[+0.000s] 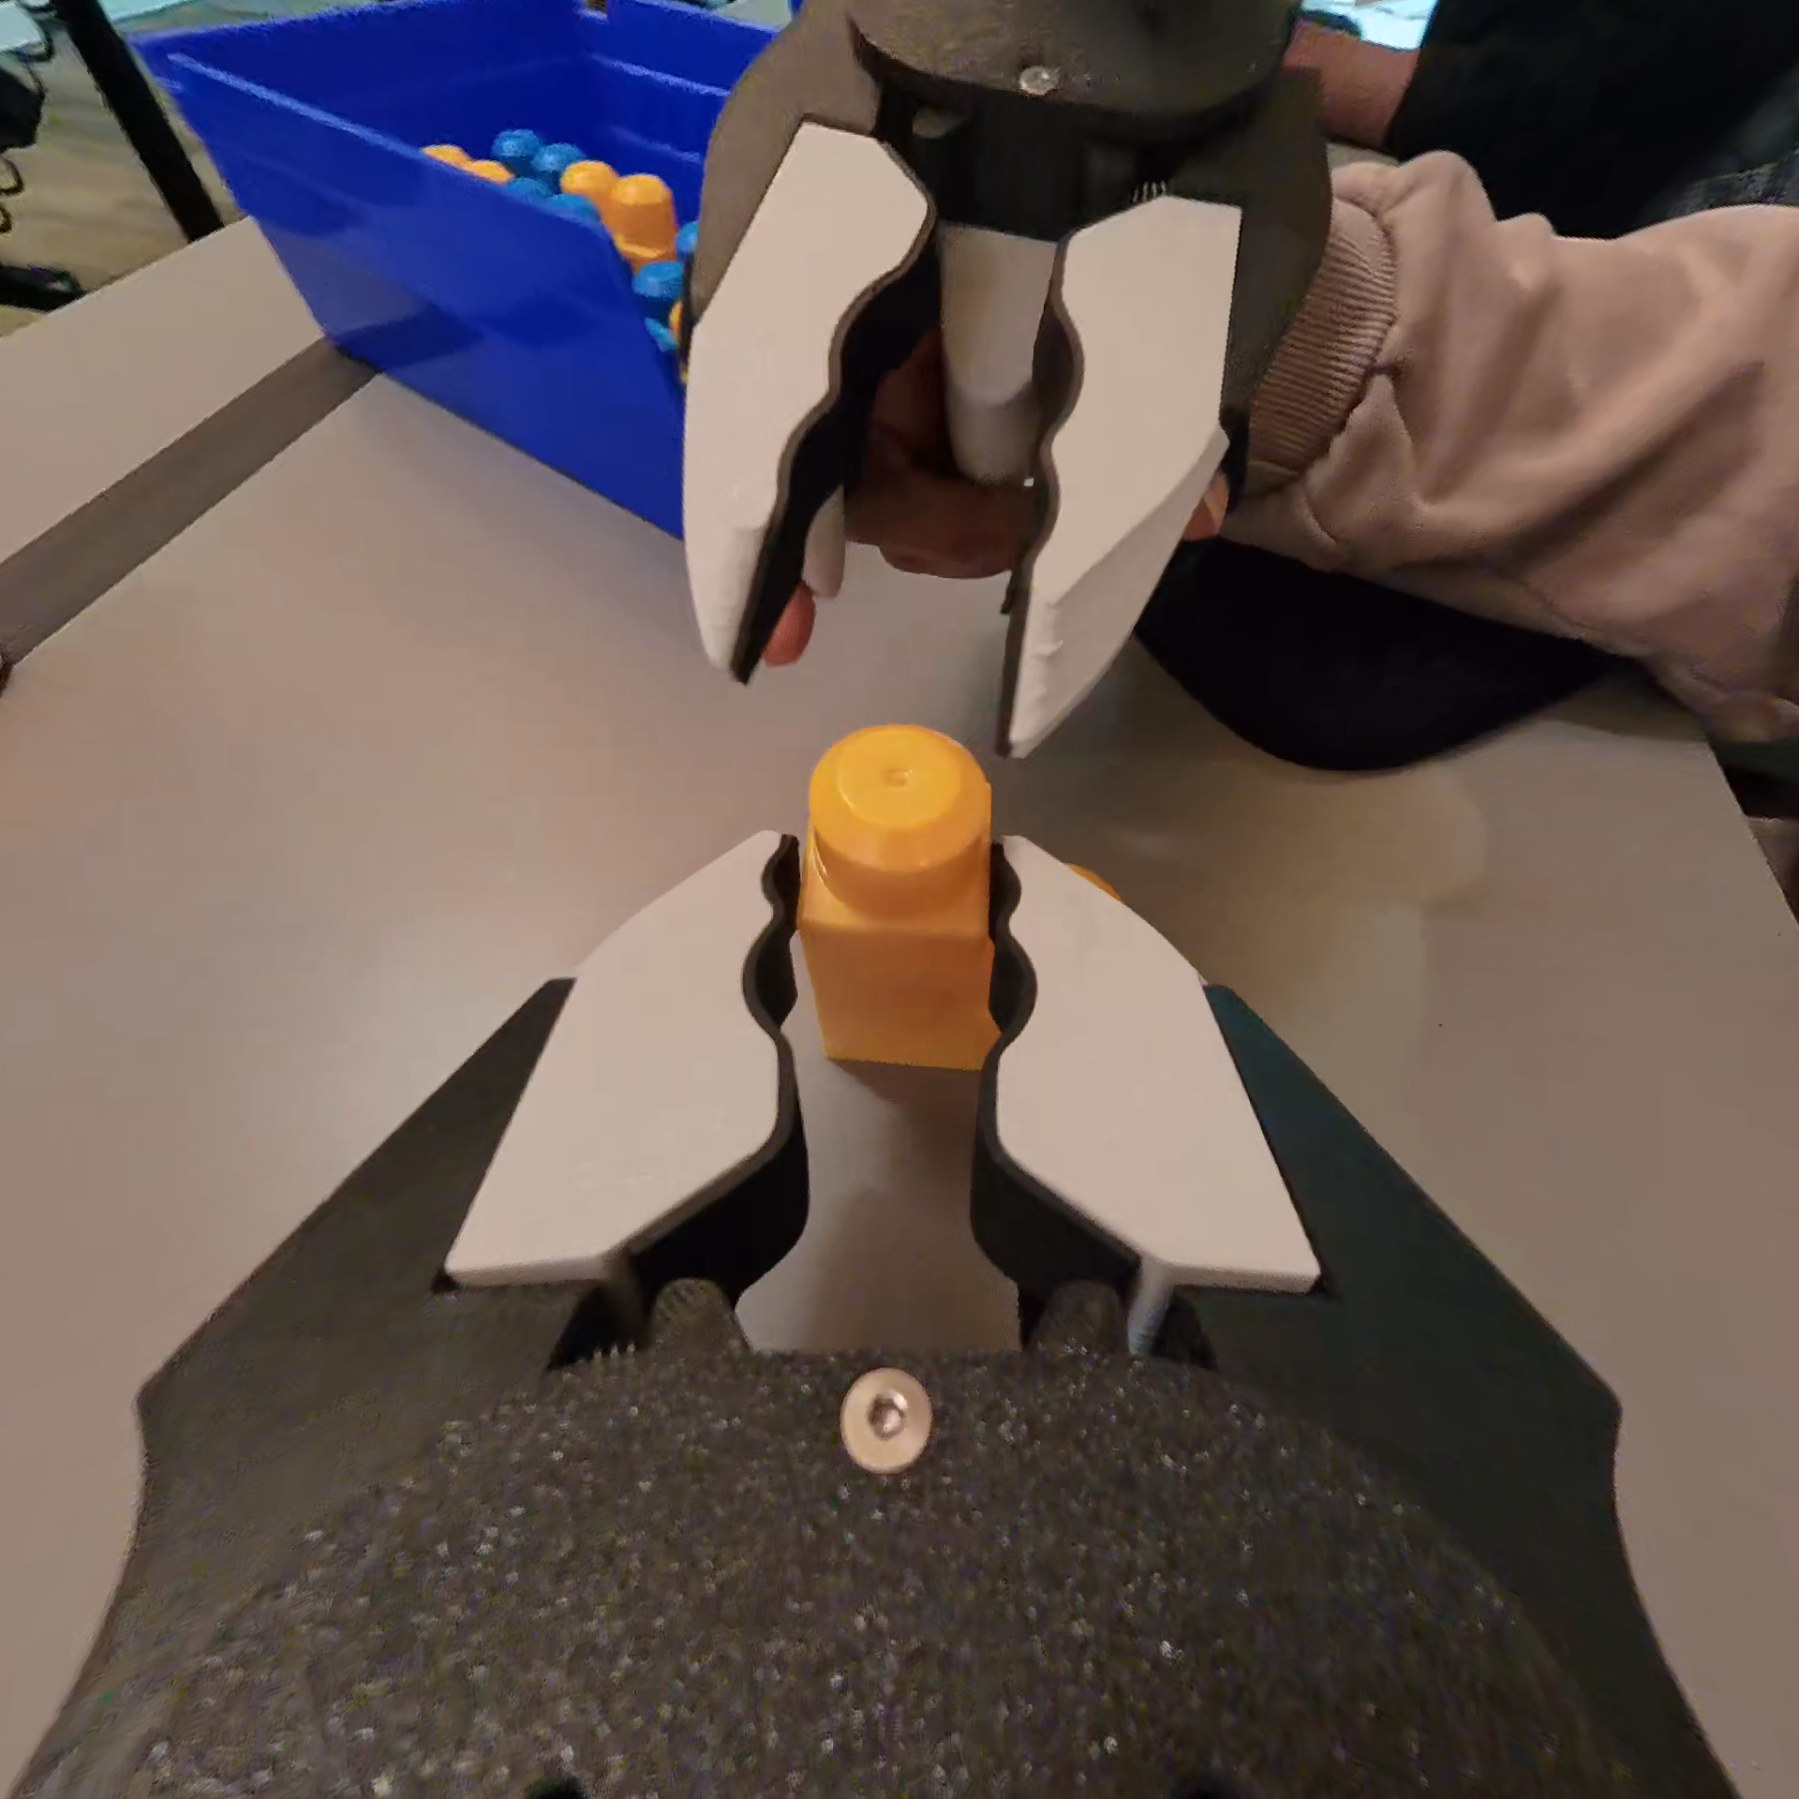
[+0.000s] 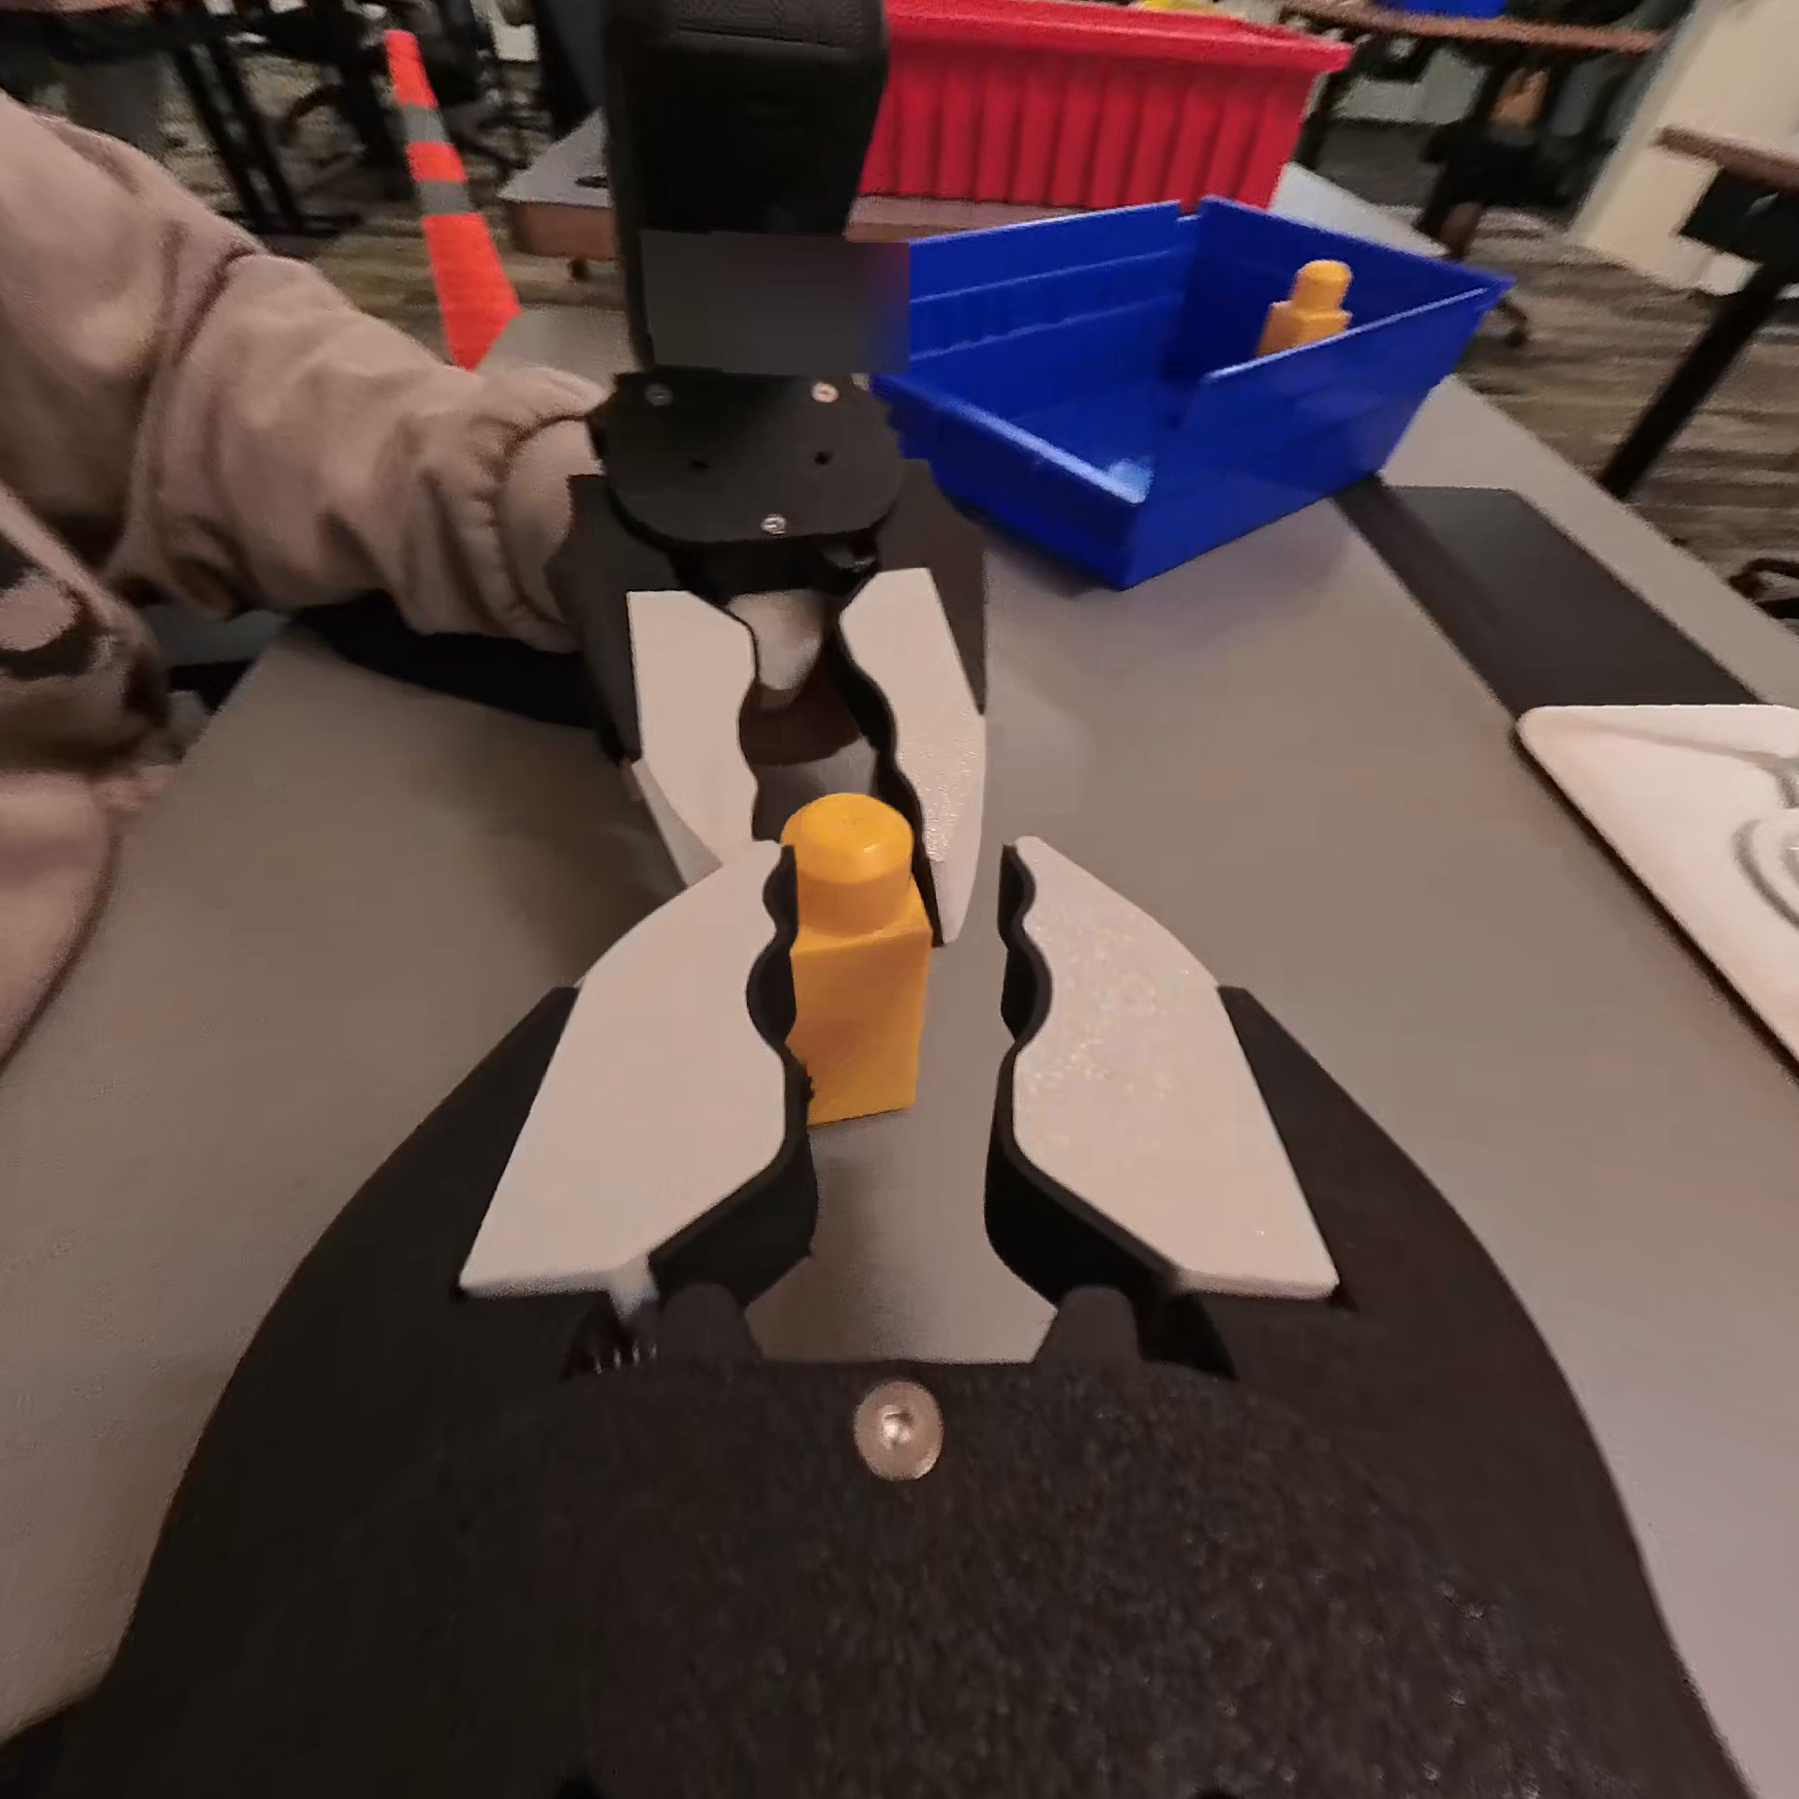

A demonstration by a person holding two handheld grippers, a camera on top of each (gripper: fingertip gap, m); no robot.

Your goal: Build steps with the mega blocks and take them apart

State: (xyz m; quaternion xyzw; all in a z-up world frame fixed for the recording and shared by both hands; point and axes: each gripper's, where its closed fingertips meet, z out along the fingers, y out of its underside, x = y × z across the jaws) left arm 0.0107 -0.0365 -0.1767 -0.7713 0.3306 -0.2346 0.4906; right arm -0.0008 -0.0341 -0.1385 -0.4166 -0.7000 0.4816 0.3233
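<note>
We list: blue bin (image 1: 467,292), holding orange and blue blocks (image 1: 604,209), on grey table (image 1: 292,779). Our left gripper (image 1: 894,852) clamps an upright orange block (image 1: 900,935) on the table. Our right gripper (image 2: 896,857) is spread apart.

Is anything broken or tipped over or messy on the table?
No, nothing stands out. The orange block stands upright on the grey table, squeezed in the left tongs. The right tongs are open beside it. The other blocks sit inside the blue bin, none spilled.
</note>
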